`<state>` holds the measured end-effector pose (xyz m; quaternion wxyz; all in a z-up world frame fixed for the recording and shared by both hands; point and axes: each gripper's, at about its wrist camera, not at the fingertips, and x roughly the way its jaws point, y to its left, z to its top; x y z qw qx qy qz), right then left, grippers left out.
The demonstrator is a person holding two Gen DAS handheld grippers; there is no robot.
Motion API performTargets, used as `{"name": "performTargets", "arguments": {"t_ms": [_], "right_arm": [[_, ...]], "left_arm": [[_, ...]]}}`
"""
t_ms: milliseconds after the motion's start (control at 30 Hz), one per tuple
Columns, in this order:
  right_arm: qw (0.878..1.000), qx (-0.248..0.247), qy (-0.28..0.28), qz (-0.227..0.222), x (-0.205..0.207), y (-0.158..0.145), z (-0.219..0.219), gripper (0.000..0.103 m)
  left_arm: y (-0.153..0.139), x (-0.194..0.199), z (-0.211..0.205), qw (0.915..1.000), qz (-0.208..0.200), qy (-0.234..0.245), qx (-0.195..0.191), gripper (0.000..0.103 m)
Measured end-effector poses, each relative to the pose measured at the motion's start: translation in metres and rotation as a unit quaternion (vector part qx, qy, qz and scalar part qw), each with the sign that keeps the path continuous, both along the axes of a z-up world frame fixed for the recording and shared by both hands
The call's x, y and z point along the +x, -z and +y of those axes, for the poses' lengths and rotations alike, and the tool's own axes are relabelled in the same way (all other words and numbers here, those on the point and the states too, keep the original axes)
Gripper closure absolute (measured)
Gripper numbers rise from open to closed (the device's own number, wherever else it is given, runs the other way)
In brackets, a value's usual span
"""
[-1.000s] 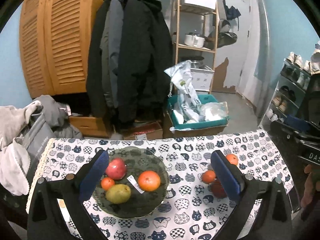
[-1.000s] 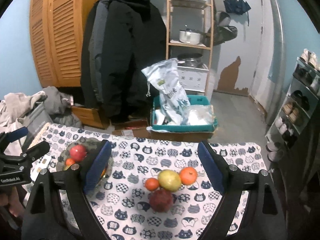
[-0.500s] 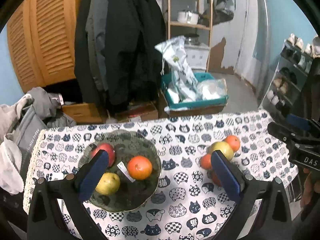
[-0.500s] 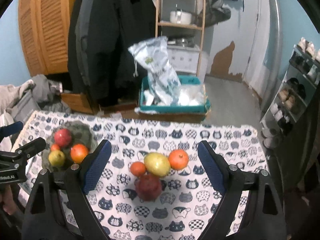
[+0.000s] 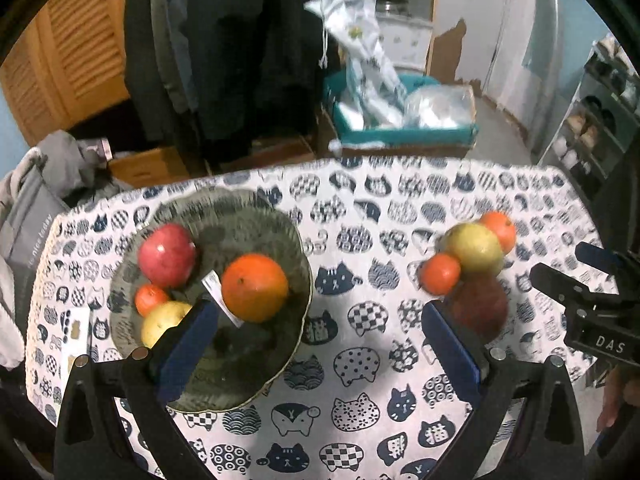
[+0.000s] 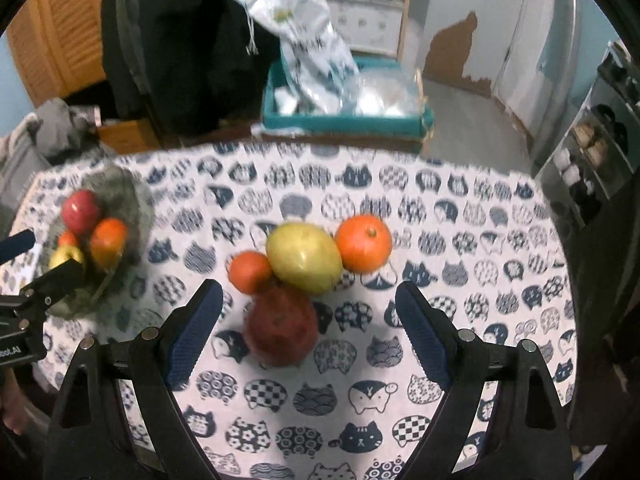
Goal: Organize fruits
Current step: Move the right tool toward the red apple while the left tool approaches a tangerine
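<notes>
Both hand-held grippers, left (image 5: pixel 320 344) and right (image 6: pixel 308 332), are held wide open and empty. Four fruits (image 6: pixel 304 258) are clustered mid-tabletop; four more lie in the plate (image 5: pixel 248 216) near the left edge.

Beyond the tabletop's (image 5: pixel 360 208) far edge hang dark coats (image 5: pixel 224 48) beside a louvred wooden door (image 5: pixel 68 52). A teal crate (image 5: pixel 400 128) of bags sits on grey floor (image 6: pixel 472 120); shoe shelves (image 5: pixel 600 120) line the pale blue wall (image 5: pixel 560 20) at right.

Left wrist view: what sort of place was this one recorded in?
Most likely a lived-in home, an entryway or storage corner: dark coats hang behind the table with its cat-print cloth, a shoe rack stands at right, and a louvered wooden wardrobe at left.
</notes>
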<state>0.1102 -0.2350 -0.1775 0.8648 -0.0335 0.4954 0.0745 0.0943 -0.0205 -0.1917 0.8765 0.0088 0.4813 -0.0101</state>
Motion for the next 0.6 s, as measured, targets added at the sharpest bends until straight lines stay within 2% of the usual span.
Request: {"name": "performTargets", "arguments": {"t_ms": [133, 400, 600], "right_arm": [[0.999, 0.006, -0.004, 0.036, 0.005, 0.026, 0.000, 0.016], [0.995, 0.020, -0.008, 0.097, 0.010, 0.075, 0.003, 0.016], [0.992, 0.031, -0.009, 0.119, 0.017, 0.095, 0.007, 0.016]], "left_arm": [[0.017, 0.003, -0.006, 0.9999, 0.017, 0.001, 0.000, 0.000], [0.045, 0.011, -0.013, 0.9986, 0.044, 0.000, 0.028, 0.000], [0.052, 0.011, -0.016, 0.9979, 0.050, 0.004, 0.041, 0.000]]}}
